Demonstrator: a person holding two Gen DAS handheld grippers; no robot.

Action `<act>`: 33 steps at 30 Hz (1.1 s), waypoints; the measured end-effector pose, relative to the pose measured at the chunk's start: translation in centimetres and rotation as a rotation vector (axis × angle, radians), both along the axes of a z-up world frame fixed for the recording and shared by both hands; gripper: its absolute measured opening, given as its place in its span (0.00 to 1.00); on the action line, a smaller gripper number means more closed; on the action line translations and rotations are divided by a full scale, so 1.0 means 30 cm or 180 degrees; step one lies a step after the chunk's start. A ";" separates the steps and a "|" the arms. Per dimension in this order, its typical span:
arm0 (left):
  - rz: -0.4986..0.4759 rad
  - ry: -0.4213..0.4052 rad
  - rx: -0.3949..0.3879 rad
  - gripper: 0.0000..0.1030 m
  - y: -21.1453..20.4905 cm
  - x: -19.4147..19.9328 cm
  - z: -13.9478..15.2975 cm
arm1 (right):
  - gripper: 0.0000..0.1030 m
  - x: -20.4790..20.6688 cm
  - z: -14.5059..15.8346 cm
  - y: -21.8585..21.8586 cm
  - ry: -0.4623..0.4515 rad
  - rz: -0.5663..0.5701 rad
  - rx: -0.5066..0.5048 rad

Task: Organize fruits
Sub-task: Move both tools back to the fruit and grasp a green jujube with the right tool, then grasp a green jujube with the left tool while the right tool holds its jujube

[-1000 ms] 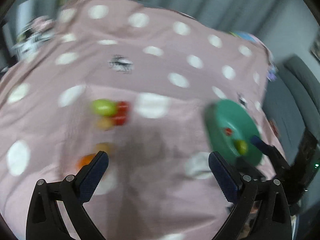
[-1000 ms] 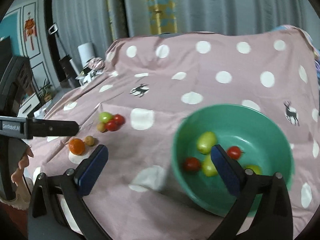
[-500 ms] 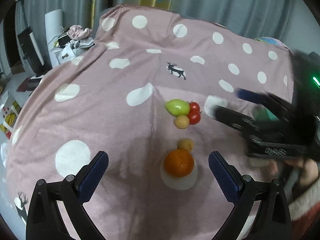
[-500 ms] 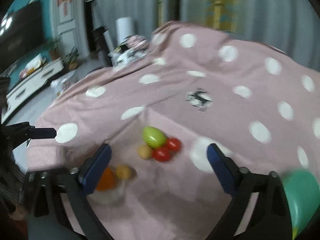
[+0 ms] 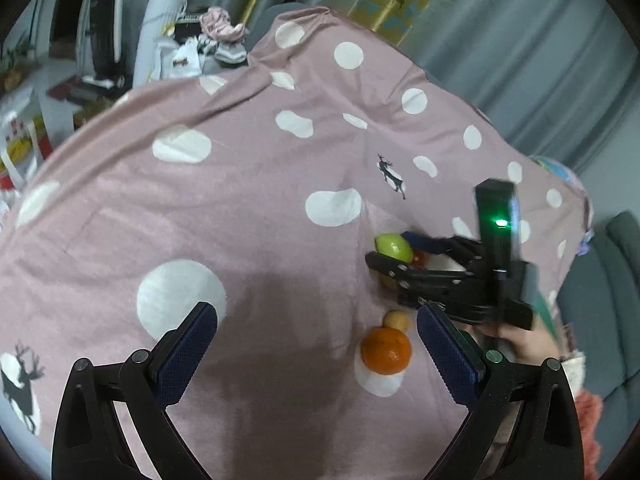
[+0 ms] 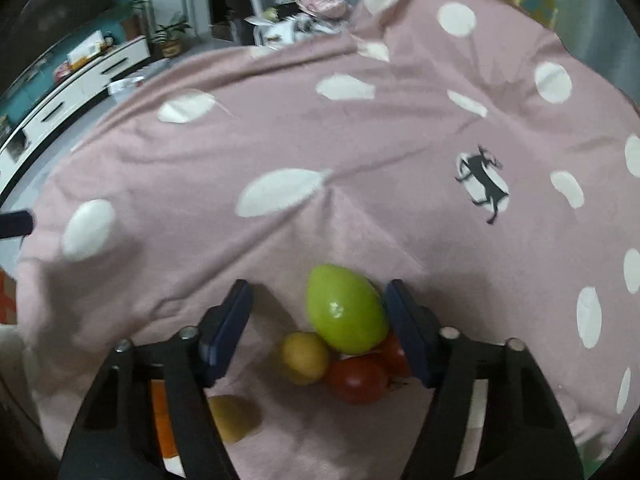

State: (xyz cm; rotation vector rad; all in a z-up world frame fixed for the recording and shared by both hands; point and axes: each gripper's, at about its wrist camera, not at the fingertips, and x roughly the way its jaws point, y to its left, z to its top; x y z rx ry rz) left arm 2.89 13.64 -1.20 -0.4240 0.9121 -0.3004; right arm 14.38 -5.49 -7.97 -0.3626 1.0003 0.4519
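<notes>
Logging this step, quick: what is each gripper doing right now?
Left gripper: open, holding nothing.
Right gripper: jaws closing around the green fruit; left pad clearly apart from it, not gripped yet.

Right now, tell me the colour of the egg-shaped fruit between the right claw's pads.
Yellow-green fruit, clearest in right wrist view.

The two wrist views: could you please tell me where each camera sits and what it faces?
Left wrist: on the left tongs, looking down the pink cloth; shows the right tongs and a hand.
Right wrist: on the right tongs, closing around the green fruit.
Shared: green fruit, orange, cloth.
</notes>
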 end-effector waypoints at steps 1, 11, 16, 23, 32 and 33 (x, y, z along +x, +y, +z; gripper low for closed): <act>-0.0003 -0.0002 -0.0027 0.97 0.004 0.000 -0.001 | 0.42 0.010 -0.015 -0.008 0.0048 -0.0092 -0.0066; -0.0201 0.0068 -0.0001 0.97 -0.060 0.009 -0.014 | 0.40 -0.131 0.104 -0.040 -0.0259 -0.0088 0.0191; -0.0386 0.0248 -0.0061 0.97 -0.136 0.018 -0.056 | 0.40 -0.322 0.135 -0.109 -0.0290 -0.0009 -0.0019; -0.0794 0.0243 0.0035 0.98 -0.310 -0.023 -0.065 | 0.40 -0.487 0.076 -0.194 -0.0046 0.0006 -0.0046; -0.1467 0.0687 -0.0564 0.98 -0.468 -0.044 -0.108 | 0.39 -0.551 0.039 -0.278 0.0064 -0.0097 0.0184; -0.1472 0.0766 -0.0654 0.98 -0.475 -0.039 -0.123 | 0.40 -0.557 0.042 -0.285 0.0055 -0.0108 0.0222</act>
